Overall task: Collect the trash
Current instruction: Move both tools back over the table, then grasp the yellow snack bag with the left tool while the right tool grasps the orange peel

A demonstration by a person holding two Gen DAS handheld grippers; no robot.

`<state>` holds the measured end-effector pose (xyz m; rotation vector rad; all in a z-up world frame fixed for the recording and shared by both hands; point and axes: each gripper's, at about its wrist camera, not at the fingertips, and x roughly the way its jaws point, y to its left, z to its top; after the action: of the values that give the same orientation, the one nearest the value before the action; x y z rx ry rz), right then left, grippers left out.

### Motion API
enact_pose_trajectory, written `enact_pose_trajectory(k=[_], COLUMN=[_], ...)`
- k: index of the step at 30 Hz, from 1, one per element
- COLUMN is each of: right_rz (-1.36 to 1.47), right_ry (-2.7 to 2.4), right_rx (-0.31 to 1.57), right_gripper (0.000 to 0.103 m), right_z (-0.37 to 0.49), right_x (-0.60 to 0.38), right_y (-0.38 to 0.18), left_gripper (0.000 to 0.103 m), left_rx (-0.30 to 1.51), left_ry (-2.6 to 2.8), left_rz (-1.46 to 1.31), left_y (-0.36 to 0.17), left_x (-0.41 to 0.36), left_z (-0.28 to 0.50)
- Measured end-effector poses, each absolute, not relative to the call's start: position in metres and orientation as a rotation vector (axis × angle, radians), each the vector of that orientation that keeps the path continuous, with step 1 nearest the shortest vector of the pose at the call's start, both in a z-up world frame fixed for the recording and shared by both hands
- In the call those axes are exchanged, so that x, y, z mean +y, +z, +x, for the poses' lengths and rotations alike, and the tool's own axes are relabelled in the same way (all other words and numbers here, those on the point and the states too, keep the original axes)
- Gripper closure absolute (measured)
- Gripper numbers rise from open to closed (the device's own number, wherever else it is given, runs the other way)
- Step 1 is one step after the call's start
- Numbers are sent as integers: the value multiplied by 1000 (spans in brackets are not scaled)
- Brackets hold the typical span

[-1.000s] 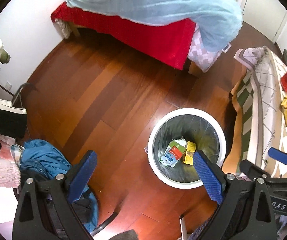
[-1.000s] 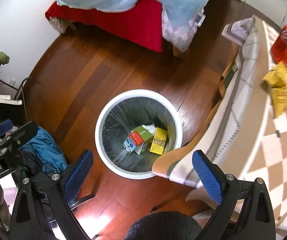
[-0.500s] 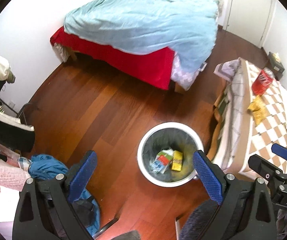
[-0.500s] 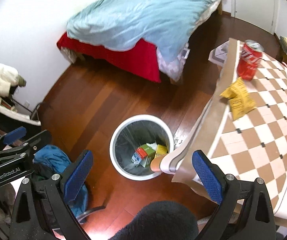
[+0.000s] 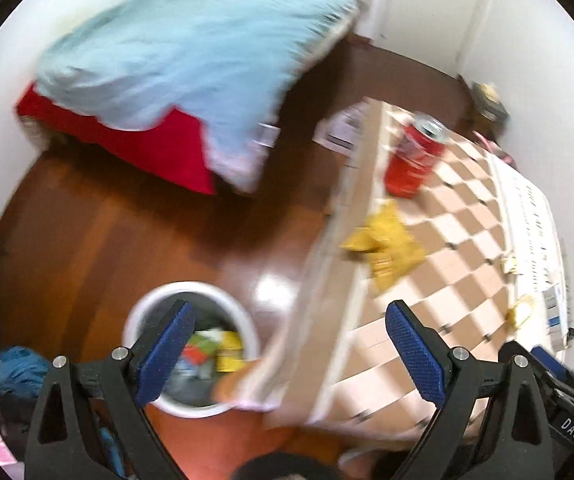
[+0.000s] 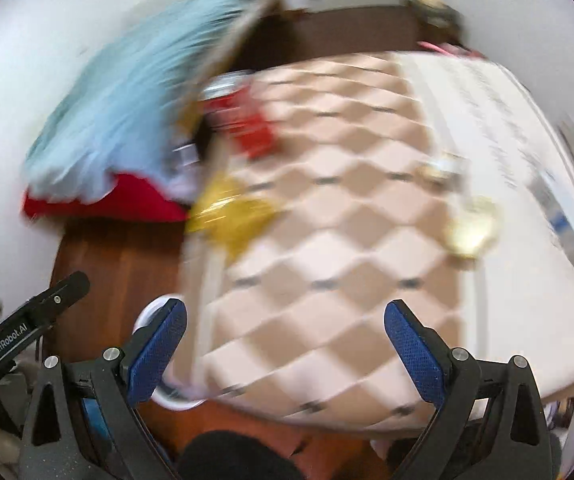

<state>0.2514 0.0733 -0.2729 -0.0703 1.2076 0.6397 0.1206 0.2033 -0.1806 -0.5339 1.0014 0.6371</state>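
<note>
Your bin (image 5: 135,312) holds some trash; the red can (image 5: 413,160) and yellow wrapper (image 5: 383,244) remain on the desk (image 5: 459,240), with both the left gripper (image 5: 289,354) and the right gripper (image 6: 285,350) spread wide and empty.

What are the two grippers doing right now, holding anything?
Left gripper: open, holding nothing, above the bin and table edge.
Right gripper: open, holding nothing, over the table.

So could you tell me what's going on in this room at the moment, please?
A person is clearing trash with a handheld gripper in each hand. Both the left gripper and the right gripper are open and carry nothing. The white bin on the wood floor already has a few packages in it. On the checkered table beside it, a red can and a crumpled yellow wrapper wait to be picked up. Both views are motion-blurred.
</note>
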Motion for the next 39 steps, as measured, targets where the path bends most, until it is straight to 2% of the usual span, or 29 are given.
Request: enact_pose_trajectory(k=[8, 15, 20, 22, 23, 24, 27, 28, 30, 39], right_rz=[67, 153, 134, 100, 88, 79, 29, 23, 17, -2], right_ry=[402, 348, 346, 353, 348, 357, 353, 352, 359, 405], right_rx=[1225, 1245, 1237, 1223, 1210, 1205, 1191, 1188, 1177, 1141], right_gripper=[4, 24, 35, 48, 51, 65, 77, 84, 92, 94], right_z=[347, 392, 400, 399, 396, 395, 393, 393, 393, 382], right_x=[-13, -31, -17, -9, -8, -5, 1, 1, 0, 3], right_y=[-317, -352, -369, -370, -369, -370, -369, -369, -365, -339], left_gripper=[6, 6, 26, 42, 43, 46, 53, 56, 57, 60], left_rx=[1154, 1149, 1151, 1146, 1143, 1145, 1147, 1148, 1148, 1094], left_ry=[563, 643, 696, 703, 699, 698, 689, 687, 686, 671], left_rz=[-637, -710, -614, -574, -562, -554, -517, -506, -489, -398], left_y=[-256, -280, -286, -284, -282, -282, -278, -276, -273, -240], left_x=[203, 208, 193, 189, 187, 187, 182, 181, 178, 164], left_z=[228, 265, 284, 288, 288, 289, 289, 289, 288, 276])
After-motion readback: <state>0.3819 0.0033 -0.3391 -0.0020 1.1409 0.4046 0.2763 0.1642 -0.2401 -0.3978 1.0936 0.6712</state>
